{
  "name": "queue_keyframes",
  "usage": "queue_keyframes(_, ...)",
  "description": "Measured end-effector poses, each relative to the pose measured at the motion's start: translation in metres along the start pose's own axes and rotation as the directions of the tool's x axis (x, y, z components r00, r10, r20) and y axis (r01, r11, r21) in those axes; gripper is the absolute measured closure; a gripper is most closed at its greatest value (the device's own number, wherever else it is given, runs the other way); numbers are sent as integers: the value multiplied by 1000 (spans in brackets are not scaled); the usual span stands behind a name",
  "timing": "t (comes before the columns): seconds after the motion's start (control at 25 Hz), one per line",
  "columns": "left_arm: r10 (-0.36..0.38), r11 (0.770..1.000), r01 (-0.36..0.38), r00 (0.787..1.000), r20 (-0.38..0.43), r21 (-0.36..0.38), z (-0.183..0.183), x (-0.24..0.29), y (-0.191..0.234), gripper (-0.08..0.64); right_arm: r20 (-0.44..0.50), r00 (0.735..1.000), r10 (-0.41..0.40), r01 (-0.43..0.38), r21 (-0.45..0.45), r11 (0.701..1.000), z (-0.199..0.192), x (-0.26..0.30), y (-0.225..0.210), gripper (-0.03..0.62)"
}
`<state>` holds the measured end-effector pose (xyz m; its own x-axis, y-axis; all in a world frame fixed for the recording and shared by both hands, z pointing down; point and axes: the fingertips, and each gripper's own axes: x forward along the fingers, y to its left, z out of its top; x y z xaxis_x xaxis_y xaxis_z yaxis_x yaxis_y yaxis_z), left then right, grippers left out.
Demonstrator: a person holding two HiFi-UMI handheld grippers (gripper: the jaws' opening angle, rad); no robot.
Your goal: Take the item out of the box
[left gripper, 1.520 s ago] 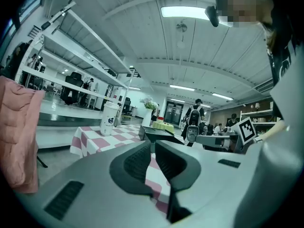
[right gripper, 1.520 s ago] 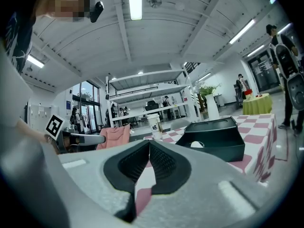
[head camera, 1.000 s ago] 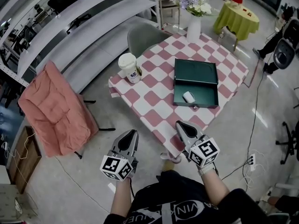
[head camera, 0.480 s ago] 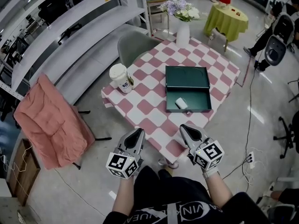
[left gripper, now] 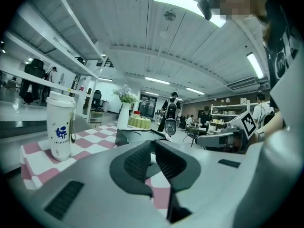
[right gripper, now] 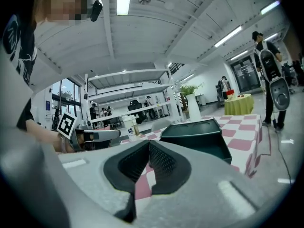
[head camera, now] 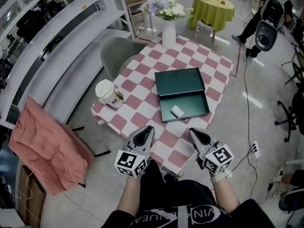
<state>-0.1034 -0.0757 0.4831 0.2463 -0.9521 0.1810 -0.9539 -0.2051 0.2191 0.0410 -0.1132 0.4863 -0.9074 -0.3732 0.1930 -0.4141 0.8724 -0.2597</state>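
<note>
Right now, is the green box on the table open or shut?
Open. The green box has its lid swung back, and a white item shows inside.

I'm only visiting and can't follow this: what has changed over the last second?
The person has shifted toward the table: the left gripper, short of it before, now hangs at its near edge beside the right gripper. Nothing was gripped or let go; both stay shut and empty. The open box, the white item in it, the cup and vase have not moved.

box (head camera: 178, 82): matt, dark green | tablecloth (head camera: 137, 99): checked cloth | cup (head camera: 108, 93): paper, smooth | floor (head camera: 270, 94): glossy
</note>
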Motion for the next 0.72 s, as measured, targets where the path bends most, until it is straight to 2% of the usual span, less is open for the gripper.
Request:
queue_keyframes(0.24,-97,995,97,995,-32,27,13,42,15,529,-6,998,-63,63,29,998,6,20,-17,586)
queue_keyframes(0.56,-187,981,190,980,-74,27,12,82,33,529,-91,990,-111,111,-4,994,1,49,-29,586)
queue_keyframes(0.72,-234,970,240,966,-107,38,10,99,38,529,-110,984,-142,145,14,989,-1,60,-35,586)
